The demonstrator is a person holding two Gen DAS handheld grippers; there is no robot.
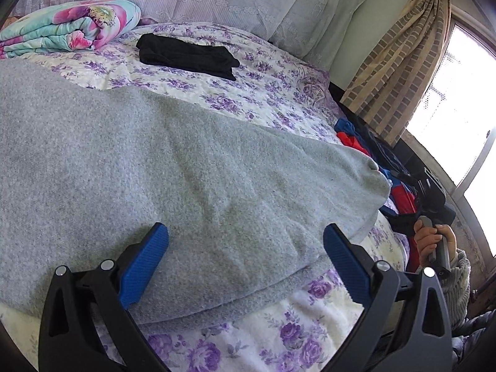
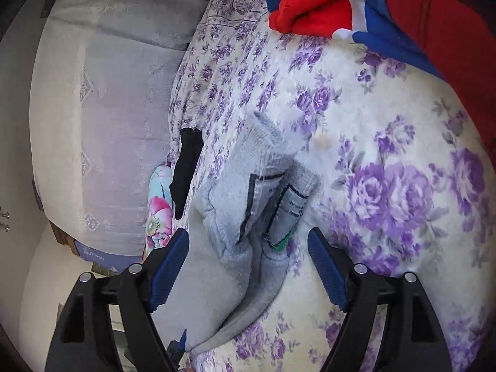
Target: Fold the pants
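Grey pants spread on floral bedspread, filling frame centre.
Left gripper jaws wide over hem; right gripper jaws wide astride waistband, gripping nothing.

The pants lay on the bed, a folded garment behind them, a quilt behind-left.

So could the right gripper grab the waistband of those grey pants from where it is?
Probably yes: the right gripper is open, the grey pants' waistband lies just ahead between its fingers, and nothing covers it.
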